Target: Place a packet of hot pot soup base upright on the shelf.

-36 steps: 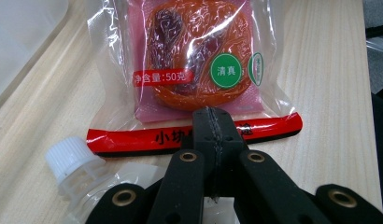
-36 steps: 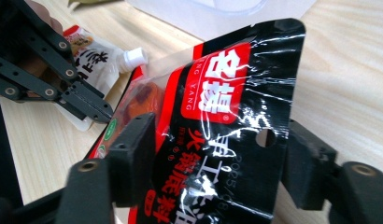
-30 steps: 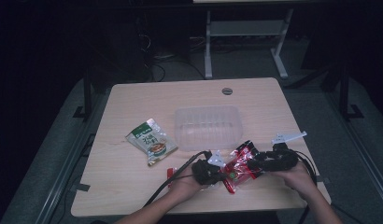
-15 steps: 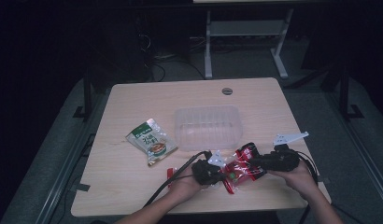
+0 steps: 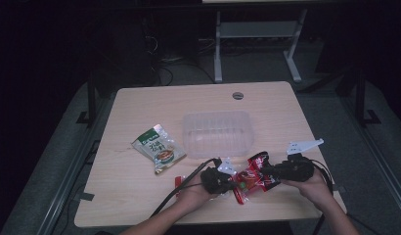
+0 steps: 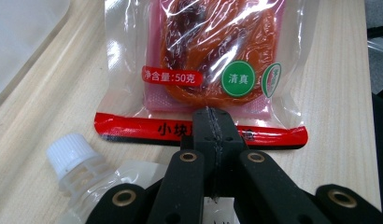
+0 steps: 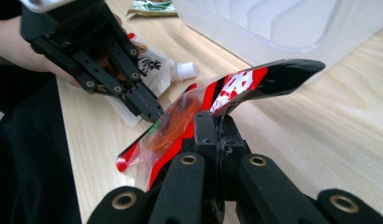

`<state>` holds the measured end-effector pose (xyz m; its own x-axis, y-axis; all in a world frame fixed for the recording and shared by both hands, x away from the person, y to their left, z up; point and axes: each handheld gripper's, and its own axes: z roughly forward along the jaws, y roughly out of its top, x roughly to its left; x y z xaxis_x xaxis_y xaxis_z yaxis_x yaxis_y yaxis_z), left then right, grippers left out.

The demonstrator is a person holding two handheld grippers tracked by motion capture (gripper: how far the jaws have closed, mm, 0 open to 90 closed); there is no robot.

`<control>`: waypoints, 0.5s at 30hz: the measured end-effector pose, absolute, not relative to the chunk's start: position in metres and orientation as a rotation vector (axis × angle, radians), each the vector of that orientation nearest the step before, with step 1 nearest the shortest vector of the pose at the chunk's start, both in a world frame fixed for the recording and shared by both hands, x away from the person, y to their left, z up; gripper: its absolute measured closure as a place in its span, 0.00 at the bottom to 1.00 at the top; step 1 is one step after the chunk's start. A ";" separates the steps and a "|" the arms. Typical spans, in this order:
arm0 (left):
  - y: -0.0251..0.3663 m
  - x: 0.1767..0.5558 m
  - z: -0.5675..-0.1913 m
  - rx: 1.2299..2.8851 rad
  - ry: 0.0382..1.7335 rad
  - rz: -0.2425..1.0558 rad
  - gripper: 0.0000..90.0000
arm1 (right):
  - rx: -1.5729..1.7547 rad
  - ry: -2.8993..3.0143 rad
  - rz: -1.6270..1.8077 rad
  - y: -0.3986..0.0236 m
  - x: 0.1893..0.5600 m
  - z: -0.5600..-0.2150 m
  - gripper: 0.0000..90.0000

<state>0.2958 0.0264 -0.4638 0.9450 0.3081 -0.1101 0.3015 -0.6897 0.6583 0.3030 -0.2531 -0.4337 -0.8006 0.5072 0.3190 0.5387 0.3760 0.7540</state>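
A crinkly green snack packet (image 5: 158, 154) lies flat at the bench's (image 5: 140, 103) left, well apart from the work. Right of it, a spouted pouch (image 6: 82, 168) lies under the left tongs (image 6: 213, 122), whose jaws pinch the red sachet's (image 5: 252, 177) sealed edge. Behind stands a clear plastic tub (image 5: 217, 132). The right tongs (image 7: 216, 123) have just been closing and clamp the sachet's glossy opposite end.

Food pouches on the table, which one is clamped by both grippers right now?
The red snack packet with orange food inside: the left gripper and the right gripper pinch opposite ends. The green pouch and spouted pouch lie unheld.
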 end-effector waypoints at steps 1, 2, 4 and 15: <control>0.027 0.296 -0.463 2.379 0.425 0.016 1.00 | -0.968 -2.579 -1.439 -0.253 0.303 -0.433 1.00; 0.027 0.297 -0.463 2.381 0.426 0.018 1.00 | -0.965 -2.576 -1.449 -0.252 0.301 -0.431 1.00; 0.030 0.299 -0.461 2.380 0.427 0.008 1.00 | -0.950 -2.563 -1.468 -0.253 0.300 -0.429 1.00; 0.043 0.300 -0.445 2.316 0.427 -0.003 1.00 | -0.868 -2.543 -1.566 -0.251 0.289 -0.414 1.00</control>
